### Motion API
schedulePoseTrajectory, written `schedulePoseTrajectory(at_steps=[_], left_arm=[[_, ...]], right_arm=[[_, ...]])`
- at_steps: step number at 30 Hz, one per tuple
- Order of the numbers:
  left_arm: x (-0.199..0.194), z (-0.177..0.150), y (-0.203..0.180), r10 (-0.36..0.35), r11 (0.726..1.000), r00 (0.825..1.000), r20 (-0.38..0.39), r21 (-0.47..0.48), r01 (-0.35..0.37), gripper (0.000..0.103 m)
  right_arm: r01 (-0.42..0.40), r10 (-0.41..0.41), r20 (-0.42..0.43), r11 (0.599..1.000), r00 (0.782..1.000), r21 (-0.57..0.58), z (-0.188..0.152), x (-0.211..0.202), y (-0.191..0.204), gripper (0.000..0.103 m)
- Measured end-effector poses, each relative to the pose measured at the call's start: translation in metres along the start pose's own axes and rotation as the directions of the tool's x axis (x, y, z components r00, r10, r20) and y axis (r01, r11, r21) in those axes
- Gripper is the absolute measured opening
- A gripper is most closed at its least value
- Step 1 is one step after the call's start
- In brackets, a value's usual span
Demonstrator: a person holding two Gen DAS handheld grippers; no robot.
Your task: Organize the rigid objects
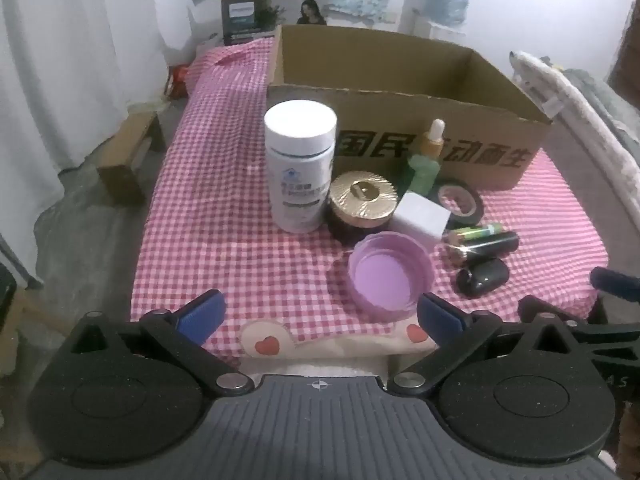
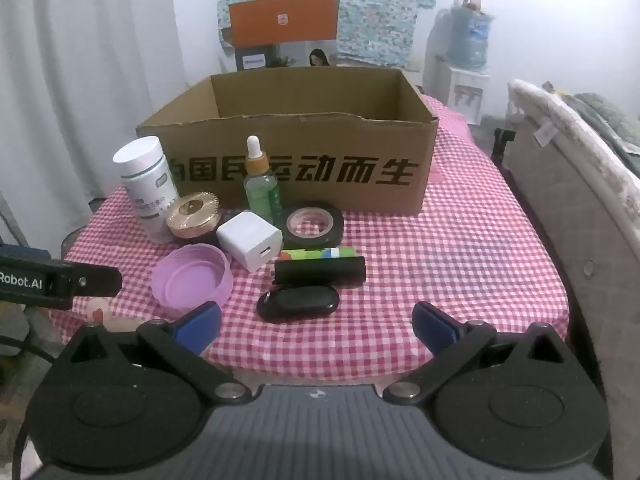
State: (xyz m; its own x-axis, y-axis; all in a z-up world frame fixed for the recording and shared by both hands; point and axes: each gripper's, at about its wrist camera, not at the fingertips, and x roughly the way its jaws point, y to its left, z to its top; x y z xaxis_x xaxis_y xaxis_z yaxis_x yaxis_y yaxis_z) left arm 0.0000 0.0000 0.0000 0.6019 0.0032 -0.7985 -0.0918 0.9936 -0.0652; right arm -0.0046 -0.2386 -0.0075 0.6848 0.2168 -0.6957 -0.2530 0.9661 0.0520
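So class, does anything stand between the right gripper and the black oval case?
No. The right gripper is open, and only bare checked cloth lies between it and the black oval case.

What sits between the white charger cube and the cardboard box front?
In the right wrist view, the green dropper bottle stands upright between the charger cube and the cardboard box; the tape roll lies just right.

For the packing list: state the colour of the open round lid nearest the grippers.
Light purple; the round lid shows best in the right wrist view.
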Motion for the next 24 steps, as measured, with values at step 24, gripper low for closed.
schedulePoseTrajectory(at_steps=[24], left_arm=[[0.004, -0.004, 0.013, 0.032, 0.999, 0.999, -0.004, 0.004, -0.032, 0.103]], right_arm=[[-0.007, 0.007, -0.006, 1.0, 1.0, 0.002, 0.008, 0.002, 0.002, 0.103]])
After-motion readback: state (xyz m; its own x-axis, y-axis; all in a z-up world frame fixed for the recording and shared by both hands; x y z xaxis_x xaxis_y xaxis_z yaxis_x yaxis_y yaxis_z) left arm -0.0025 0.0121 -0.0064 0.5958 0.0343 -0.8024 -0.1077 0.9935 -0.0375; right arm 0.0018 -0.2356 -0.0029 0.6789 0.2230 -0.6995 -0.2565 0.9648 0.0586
